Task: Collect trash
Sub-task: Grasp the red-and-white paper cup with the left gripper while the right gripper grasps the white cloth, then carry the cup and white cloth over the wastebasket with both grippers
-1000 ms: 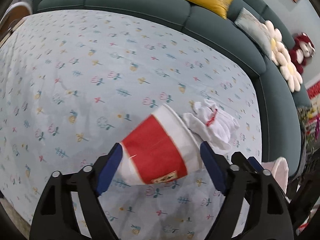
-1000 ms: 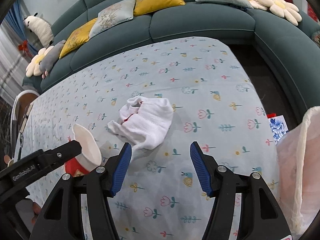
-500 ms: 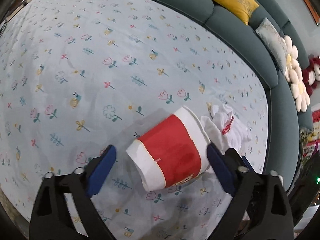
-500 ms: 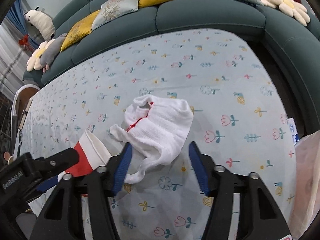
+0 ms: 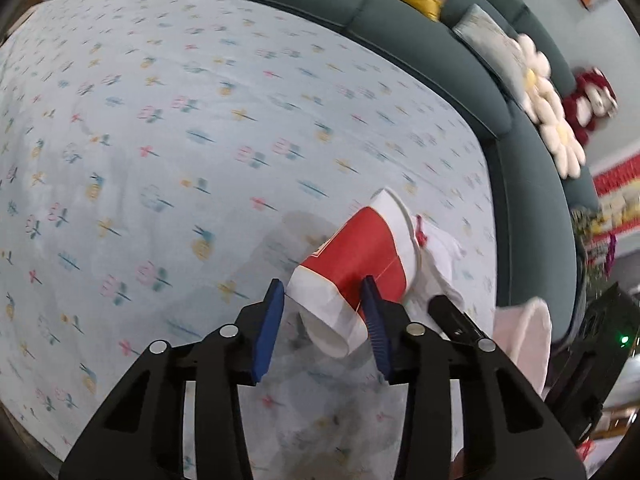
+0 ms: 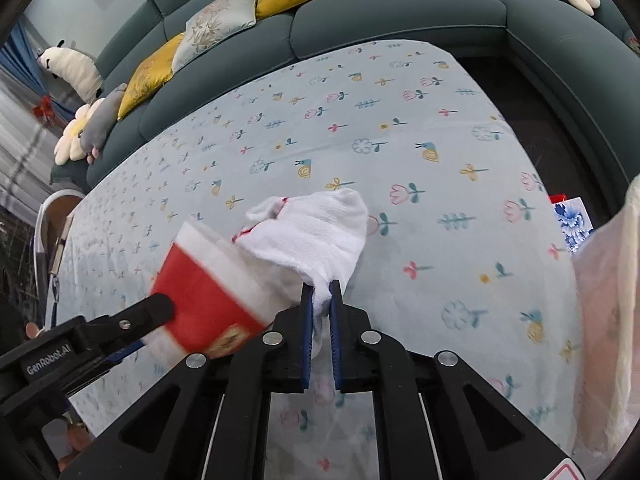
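A red and white paper cup (image 5: 360, 264) is tilted over the flowered tablecloth (image 5: 200, 140), mouth pointing away. My left gripper (image 5: 322, 284) is closing on it, and its blue pads (image 5: 372, 312) press on the white base. A crumpled white cloth (image 6: 316, 232) with red stitching lies just beyond the cup (image 6: 204, 292). My right gripper (image 6: 322, 288) is closing, its jaws nearly together, with the cloth's near edge pinched between them. In the left wrist view the cloth (image 5: 440, 256) is partly hidden behind the cup.
A pale translucent plastic bag (image 6: 608, 300) hangs at the table's right edge. A dark green curved sofa (image 6: 400, 12) with yellow and grey cushions wraps the far and right sides. A blue-patterned packet (image 6: 572, 224) lies in the dark gap beside the table.
The left jaws have narrowed onto the cup's base and the cup has swung toward the cloth. The right jaws, open around the cloth before, have come together on its near edge.
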`<action>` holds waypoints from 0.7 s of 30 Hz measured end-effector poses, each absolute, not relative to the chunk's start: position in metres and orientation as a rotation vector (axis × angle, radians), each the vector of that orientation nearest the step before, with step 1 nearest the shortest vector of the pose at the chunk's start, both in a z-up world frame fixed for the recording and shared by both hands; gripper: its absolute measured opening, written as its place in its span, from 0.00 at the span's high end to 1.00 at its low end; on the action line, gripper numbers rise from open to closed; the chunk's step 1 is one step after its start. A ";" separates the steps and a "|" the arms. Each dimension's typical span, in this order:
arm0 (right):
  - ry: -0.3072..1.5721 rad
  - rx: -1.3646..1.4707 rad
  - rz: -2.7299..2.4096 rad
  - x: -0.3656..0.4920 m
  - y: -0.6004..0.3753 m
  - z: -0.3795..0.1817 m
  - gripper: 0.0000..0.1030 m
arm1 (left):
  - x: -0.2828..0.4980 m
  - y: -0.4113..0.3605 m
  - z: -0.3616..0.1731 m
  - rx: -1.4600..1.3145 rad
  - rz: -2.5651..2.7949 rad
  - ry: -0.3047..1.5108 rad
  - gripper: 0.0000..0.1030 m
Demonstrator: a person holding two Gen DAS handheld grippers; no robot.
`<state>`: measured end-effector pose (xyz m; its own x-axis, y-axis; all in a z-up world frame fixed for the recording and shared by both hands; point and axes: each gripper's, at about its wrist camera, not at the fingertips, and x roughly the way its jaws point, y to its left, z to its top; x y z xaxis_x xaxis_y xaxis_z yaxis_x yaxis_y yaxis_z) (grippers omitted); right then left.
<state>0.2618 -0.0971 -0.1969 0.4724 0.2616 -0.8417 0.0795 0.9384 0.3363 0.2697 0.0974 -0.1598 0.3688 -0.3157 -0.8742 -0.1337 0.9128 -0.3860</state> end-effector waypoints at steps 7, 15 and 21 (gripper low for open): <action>1.012 0.331 0.066 0.222 -0.116 -0.170 0.93 | 0.245 0.065 -0.142 -0.365 -0.203 1.170 0.67; 0.908 0.379 -0.011 0.196 -0.159 -0.130 0.93 | 0.220 0.045 -0.122 -0.321 -0.254 1.146 0.67; 0.847 0.386 -0.046 0.173 -0.182 -0.104 0.93 | 0.206 0.027 -0.108 -0.283 -0.281 1.133 0.67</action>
<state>0.1733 -0.1820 -0.1044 0.6659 0.1125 -0.7376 0.1912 0.9299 0.3144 0.2061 0.0268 -0.1077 0.3965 -0.3600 -0.8445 0.0766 0.9297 -0.3604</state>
